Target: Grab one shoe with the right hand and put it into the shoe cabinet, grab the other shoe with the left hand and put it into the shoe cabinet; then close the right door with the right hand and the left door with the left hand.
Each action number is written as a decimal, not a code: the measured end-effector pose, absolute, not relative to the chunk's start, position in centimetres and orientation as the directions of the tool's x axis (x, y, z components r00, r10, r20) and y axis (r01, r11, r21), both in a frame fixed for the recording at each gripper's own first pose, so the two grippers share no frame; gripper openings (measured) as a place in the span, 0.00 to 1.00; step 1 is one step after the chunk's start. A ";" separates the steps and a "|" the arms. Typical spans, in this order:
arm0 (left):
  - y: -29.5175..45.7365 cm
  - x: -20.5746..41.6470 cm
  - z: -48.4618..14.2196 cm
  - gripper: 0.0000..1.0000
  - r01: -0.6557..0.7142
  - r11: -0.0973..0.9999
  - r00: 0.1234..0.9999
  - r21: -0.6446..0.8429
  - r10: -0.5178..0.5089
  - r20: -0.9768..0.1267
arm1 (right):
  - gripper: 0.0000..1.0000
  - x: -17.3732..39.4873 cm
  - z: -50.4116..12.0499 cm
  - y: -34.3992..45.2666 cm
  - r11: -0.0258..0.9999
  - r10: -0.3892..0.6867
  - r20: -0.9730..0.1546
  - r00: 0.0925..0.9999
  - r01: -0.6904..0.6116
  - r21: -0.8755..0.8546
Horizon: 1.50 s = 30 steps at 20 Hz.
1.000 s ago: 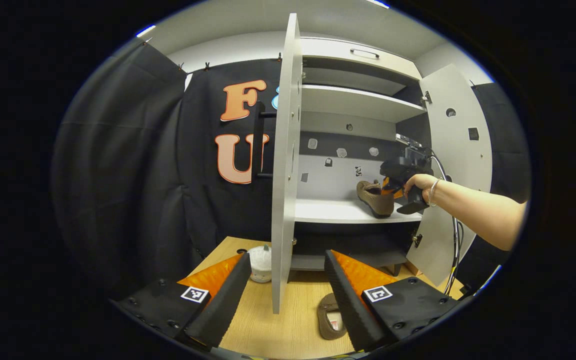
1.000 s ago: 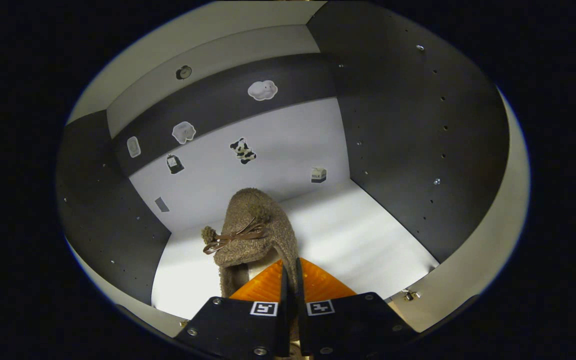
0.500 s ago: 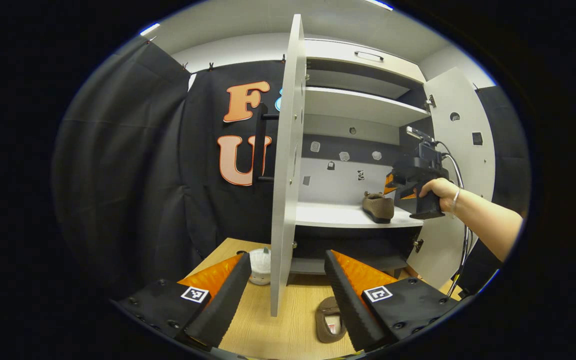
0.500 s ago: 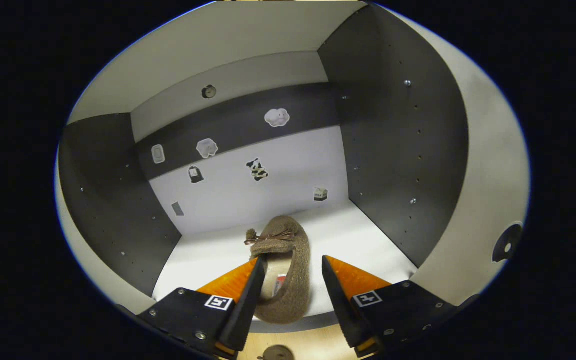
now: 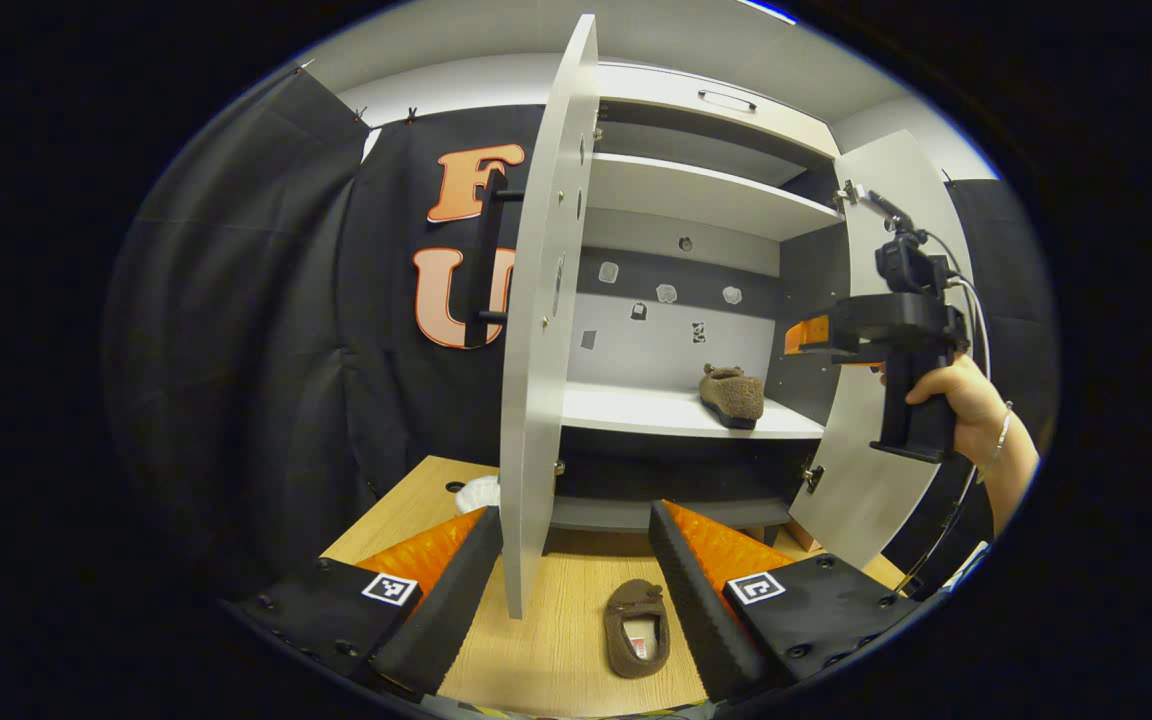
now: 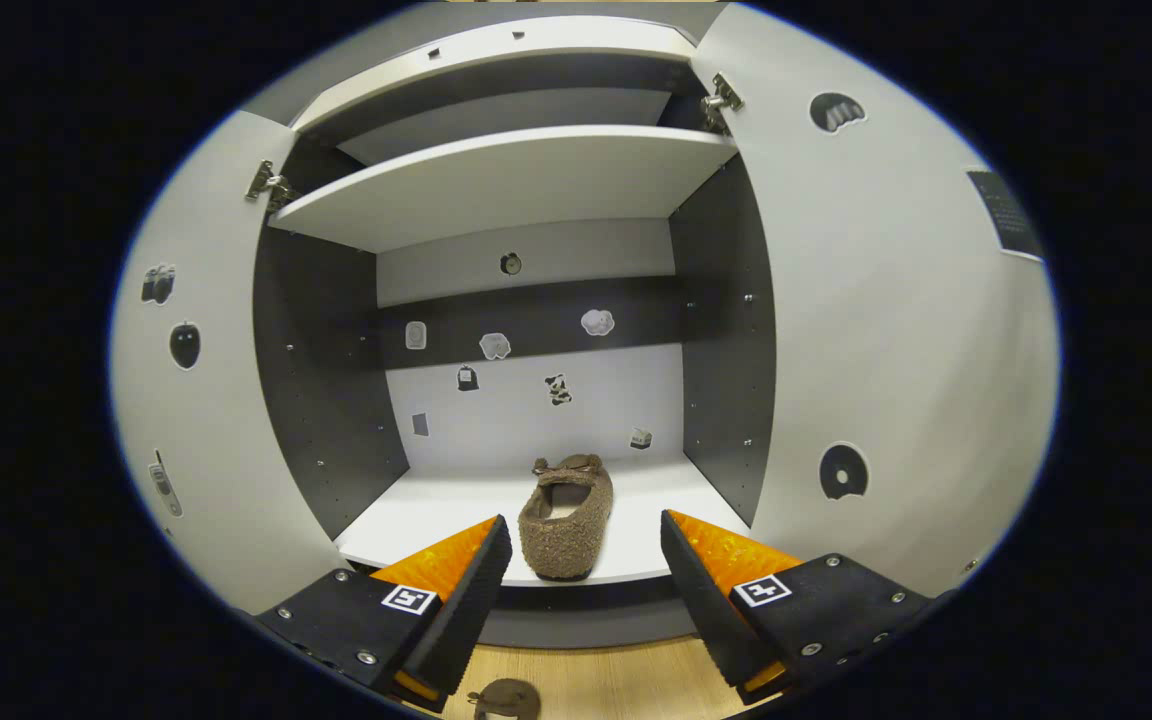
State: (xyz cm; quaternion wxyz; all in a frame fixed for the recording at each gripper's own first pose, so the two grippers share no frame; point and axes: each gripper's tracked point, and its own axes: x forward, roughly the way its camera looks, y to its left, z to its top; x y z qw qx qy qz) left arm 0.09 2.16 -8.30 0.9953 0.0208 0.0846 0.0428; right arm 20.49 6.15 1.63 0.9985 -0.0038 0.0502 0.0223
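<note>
Step in hand: one shoe [image 6: 566,517] lies on the cabinet's lower shelf [image 6: 436,515], toe toward the back; by my reading the first placement is done and the left-hand pick-up is next.
Right tongs [image 6: 581,590]: spread wide, holding nothing, outside the shelf front.
Left tongs [image 5: 576,580]: spread, empty, above the table [image 5: 556,650].
Second shoe [image 5: 637,640]: on the table between the left fingers, just right of the left door's [image 5: 536,330] lower edge.
Next move: probably lower the left tongs onto that shoe, pinch its side wall, lift it clear of the door edge.
Count: two shoes, two open doors including the right door [image 6: 886,330], two shelves visible.
</note>
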 end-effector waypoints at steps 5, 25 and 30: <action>1.3 0.7 -12.8 0.97 -0.050 0.999 0.964 -0.008 0.047 -0.262 | 0.92 14.1 0.7 5.4 0.998 0.058 -0.080 0.995 -0.058 0.008; 0.0 6.1 -39.0 0.98 0.001 1.000 0.690 -0.016 -0.012 -0.724 | 0.93 2.6 -1.4 -1.6 0.998 -0.037 -0.088 0.995 0.041 0.050; 0.3 6.9 -42.4 1.00 -0.037 0.997 0.606 -0.071 -0.034 -0.795 | 0.93 2.1 -1.7 -2.8 0.998 -0.050 -0.097 0.994 0.054 0.039</action>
